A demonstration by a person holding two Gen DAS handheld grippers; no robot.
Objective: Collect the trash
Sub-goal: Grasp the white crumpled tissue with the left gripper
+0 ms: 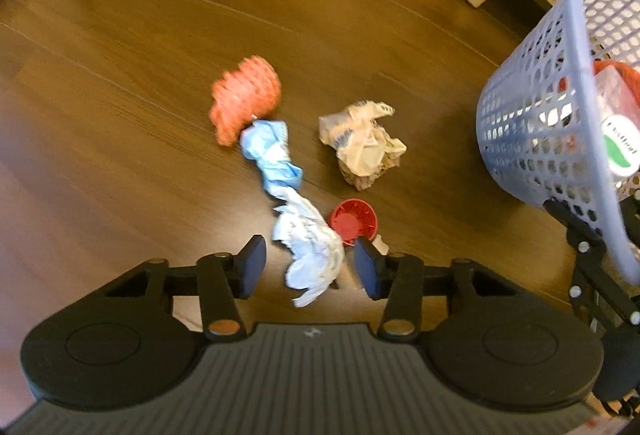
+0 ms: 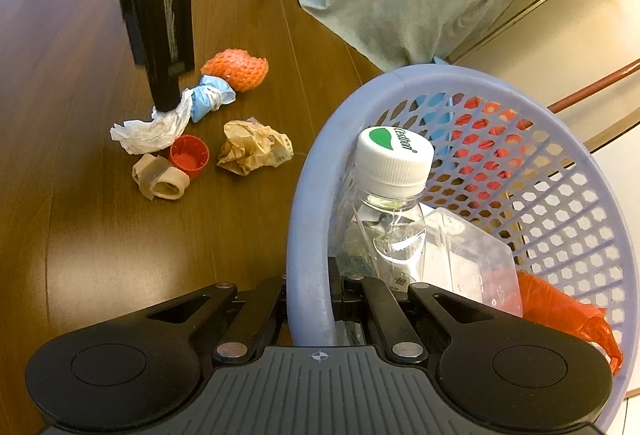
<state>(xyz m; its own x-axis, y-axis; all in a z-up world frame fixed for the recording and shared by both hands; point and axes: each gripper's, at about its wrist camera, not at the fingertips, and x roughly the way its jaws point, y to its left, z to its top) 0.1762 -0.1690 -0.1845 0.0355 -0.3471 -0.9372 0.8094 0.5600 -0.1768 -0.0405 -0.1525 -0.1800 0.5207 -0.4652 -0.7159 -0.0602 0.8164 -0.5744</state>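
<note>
Left claw positioned over trash for pickup

Left claw (image 1: 310, 263) stands apart, straddling the white crumpled paper (image 1: 310, 255) on the floor (image 1: 120, 115) (pads not yet pressing); right claw (image 2: 336, 299) is clamped on the basket (image 2: 308, 195) rim, keeping it near.

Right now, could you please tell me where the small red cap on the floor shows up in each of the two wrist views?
Left wrist view: the red cap lies low and just right of centre, beside the white tissue, near the left gripper.
Right wrist view: the red cap sits left of centre, at mid height, below the tissue.
Shared landmark: the crumpled brown paper, just beyond or beside the cap.
</note>
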